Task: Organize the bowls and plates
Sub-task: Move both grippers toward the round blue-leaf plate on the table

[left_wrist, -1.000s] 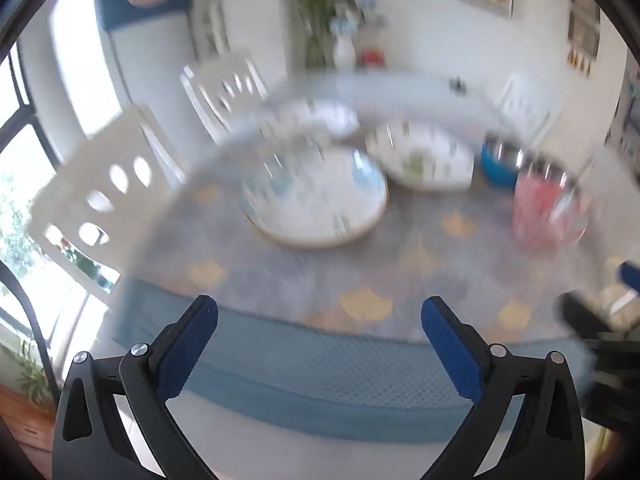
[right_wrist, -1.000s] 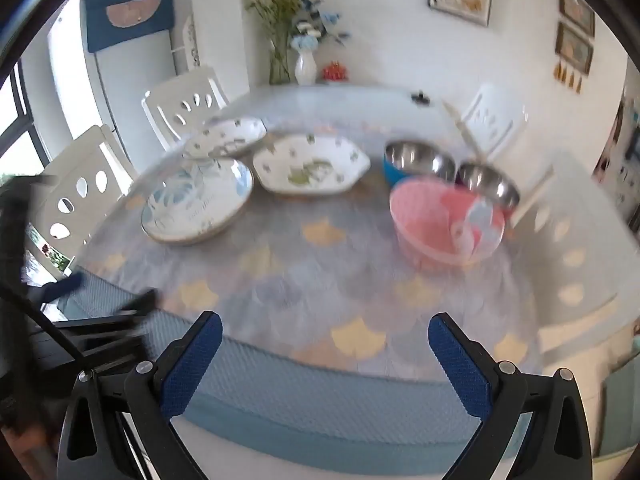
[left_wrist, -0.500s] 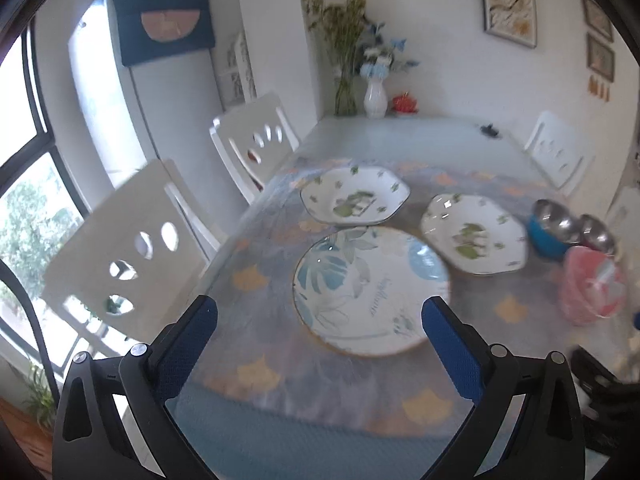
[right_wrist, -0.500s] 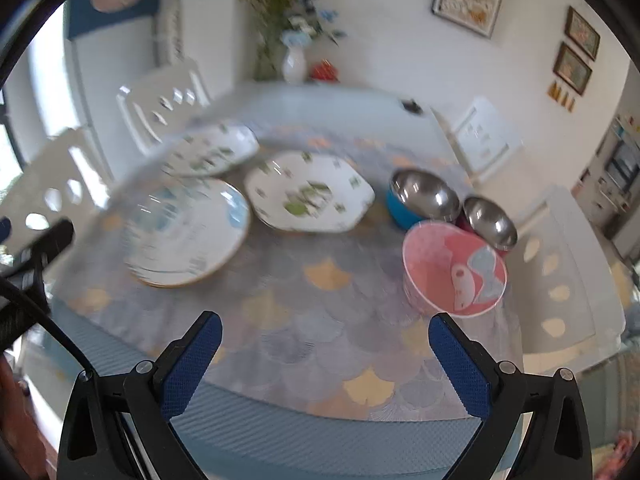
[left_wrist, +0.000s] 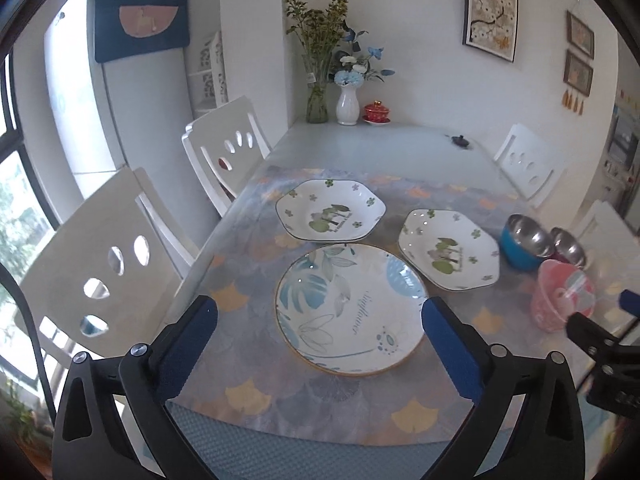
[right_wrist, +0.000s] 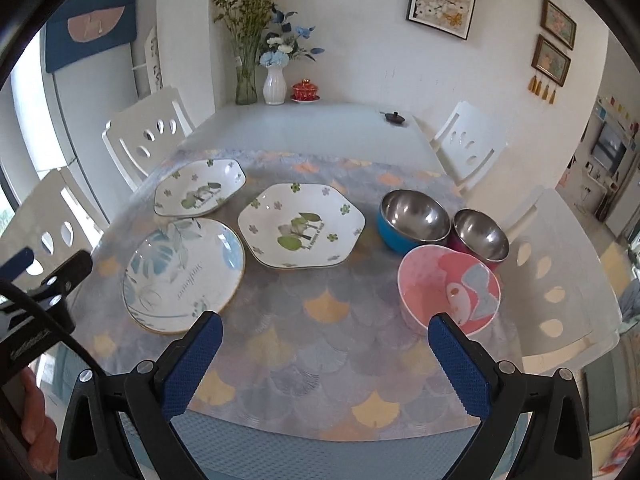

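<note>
A round leaf-patterned plate (left_wrist: 350, 308) (right_wrist: 184, 274) lies nearest the table's front left. Behind it are two six-sided white plates with green tree prints, one at the back left (left_wrist: 331, 215) (right_wrist: 199, 193) and one in the middle (left_wrist: 449, 255) (right_wrist: 301, 230). To the right stand a blue steel bowl (right_wrist: 412, 220) (left_wrist: 523, 242), a smaller dark red steel bowl (right_wrist: 480, 240) (left_wrist: 568, 245) and a pink bowl (right_wrist: 450, 289) (left_wrist: 562, 298). My left gripper (left_wrist: 319, 320) hangs open over the round plate's near rim. My right gripper (right_wrist: 325, 332) is open above the cloth, its right finger next to the pink bowl.
A scale-patterned cloth (right_wrist: 320, 344) covers the near half of the table (right_wrist: 304, 128). White chairs (left_wrist: 100, 264) (right_wrist: 470, 144) stand on both sides. Two vases (right_wrist: 274, 84), a red lidded cup (right_wrist: 305, 90) and a small black object (right_wrist: 394, 118) sit at the far end.
Both grippers have risen and moved in over the table, so the dishes now sit closer and sharper. The left one has swung toward the round plate. Both stayed open.
</note>
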`<state>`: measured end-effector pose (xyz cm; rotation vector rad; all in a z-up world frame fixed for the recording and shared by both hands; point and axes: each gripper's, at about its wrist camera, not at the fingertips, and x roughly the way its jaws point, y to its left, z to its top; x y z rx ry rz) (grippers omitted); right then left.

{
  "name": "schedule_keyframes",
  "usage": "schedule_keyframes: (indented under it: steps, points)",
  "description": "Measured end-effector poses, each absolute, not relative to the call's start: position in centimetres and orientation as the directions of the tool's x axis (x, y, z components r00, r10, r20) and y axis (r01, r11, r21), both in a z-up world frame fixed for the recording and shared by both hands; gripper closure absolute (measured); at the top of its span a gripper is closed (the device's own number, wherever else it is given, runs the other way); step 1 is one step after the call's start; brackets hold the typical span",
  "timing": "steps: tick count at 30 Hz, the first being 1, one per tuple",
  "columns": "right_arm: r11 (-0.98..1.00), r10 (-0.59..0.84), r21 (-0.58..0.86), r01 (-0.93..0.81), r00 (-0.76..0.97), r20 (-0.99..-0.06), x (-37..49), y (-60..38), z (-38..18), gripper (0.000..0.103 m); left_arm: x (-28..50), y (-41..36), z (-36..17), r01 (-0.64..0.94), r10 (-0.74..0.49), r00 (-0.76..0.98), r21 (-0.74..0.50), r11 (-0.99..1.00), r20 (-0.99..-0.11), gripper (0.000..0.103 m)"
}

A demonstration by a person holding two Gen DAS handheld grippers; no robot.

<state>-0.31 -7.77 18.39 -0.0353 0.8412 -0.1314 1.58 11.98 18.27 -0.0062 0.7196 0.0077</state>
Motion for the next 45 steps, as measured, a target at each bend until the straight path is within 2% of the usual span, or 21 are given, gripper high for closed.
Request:
schedule_keyframes:
  steps: [8, 16, 20, 31, 45]
  points:
    - [0.991, -0.119, -0.047, 0.128, 0.646, -0.754, 0.6, -6.3, 16.9, 0.001, 2.7, 14.4, 17.7, -0.009, 0.022, 0.733, 0.023, 1.000, -0.680, 0.001]
    - [0.989, -0.069, 0.025, 0.145, 0.607, -0.791, 2.9, -4.2, 14.4, 0.001, 4.3, 19.1, 15.2, 0.017, -0.073, 0.676, -0.084, 0.996, -0.734, 0.001]
    - [0.987, -0.052, 0.047, 0.151, 0.588, -0.808, 3.3, -2.9, 13.5, 0.001, 5.0, 20.8, 13.3, 0.059, -0.178, 0.614, -0.179, 0.982, -0.769, 0.001]
    - [0.984, -0.072, 0.029, 0.174, 0.549, -0.833, 3.3, -1.1, 12.0, 0.001, 5.7, 21.0, 11.9, 0.087, -0.162, 0.593, -0.137, 0.987, -0.789, 0.001]
    - [0.982, -0.067, 0.039, 0.185, 0.534, -0.843, 3.5, -2.3, 11.7, 0.001, 7.5, 20.0, 11.0, 0.110, -0.221, 0.550, -0.193, 0.975, -0.805, 0.001]
